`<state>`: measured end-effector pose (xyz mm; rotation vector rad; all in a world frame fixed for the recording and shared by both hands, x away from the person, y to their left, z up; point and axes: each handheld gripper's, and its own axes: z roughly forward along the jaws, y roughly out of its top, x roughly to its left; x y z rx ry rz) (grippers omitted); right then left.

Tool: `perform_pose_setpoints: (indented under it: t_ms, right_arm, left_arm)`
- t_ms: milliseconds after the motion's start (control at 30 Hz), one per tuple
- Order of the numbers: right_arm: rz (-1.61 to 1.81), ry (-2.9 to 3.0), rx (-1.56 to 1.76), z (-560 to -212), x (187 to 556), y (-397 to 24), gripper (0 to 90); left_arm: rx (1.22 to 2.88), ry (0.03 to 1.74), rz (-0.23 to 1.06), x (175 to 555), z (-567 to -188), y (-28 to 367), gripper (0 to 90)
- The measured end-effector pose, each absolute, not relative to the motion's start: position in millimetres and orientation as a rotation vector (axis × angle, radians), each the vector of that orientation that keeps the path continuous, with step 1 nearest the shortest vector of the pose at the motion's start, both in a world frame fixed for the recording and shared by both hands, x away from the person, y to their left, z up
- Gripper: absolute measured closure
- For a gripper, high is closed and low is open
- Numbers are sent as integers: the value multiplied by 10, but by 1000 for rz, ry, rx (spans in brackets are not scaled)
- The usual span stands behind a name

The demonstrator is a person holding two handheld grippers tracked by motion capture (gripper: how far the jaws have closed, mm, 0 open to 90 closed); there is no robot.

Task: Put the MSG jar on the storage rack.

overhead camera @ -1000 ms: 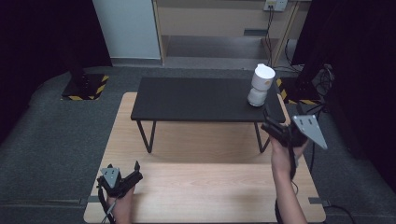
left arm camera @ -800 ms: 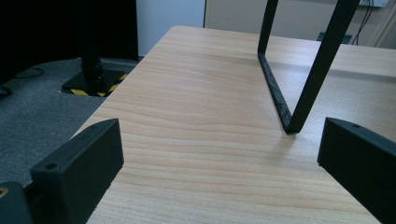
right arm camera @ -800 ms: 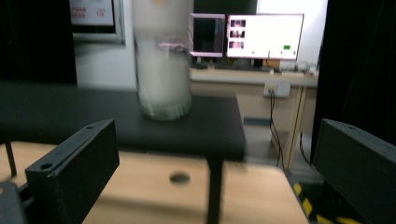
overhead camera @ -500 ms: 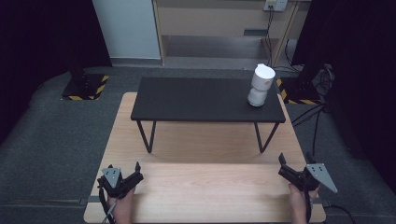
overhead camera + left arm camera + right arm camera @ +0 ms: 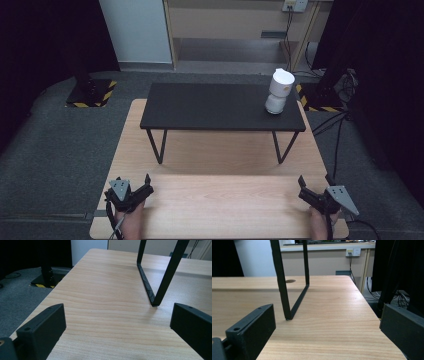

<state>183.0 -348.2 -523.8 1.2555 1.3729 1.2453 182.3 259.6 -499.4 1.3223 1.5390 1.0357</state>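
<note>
High view puts the left gripper (image 5: 142, 186) at the near left corner of the wooden table (image 5: 220, 200) and the right gripper (image 5: 311, 189) at the near right corner, both low over the boards. Each one's own view has its jaws spread wide with nothing but bare wood between them. The person's hands come in from the bottom edge.

Ahead of the left gripper stands one leg (image 5: 160, 277) of the black stand (image 5: 220, 107); the right gripper view looks along the other leg (image 5: 287, 290). The stand sits mid-table, well apart from both grippers.

On the stand's top, near its right end, rests the white cup stack (image 5: 278, 92), two cups by the look of it, the upper one tilted. It is the nearest thing to handle, and closer to the right gripper's side.

Nothing is held and nothing is being reached for. Judging by this, either the stack has been placed and the work is over, or no grasp has started; the pictures cannot settle which.
</note>
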Motion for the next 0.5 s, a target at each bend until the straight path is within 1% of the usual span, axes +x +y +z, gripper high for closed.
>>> perform_pose_setpoints:
  t_ms: [500]
  right_arm:
    - [1219,1406,1256,-5214,1835,-3459,6]
  left_arm:
    - [1322,1533,1024,1822,-4997,2612,0]
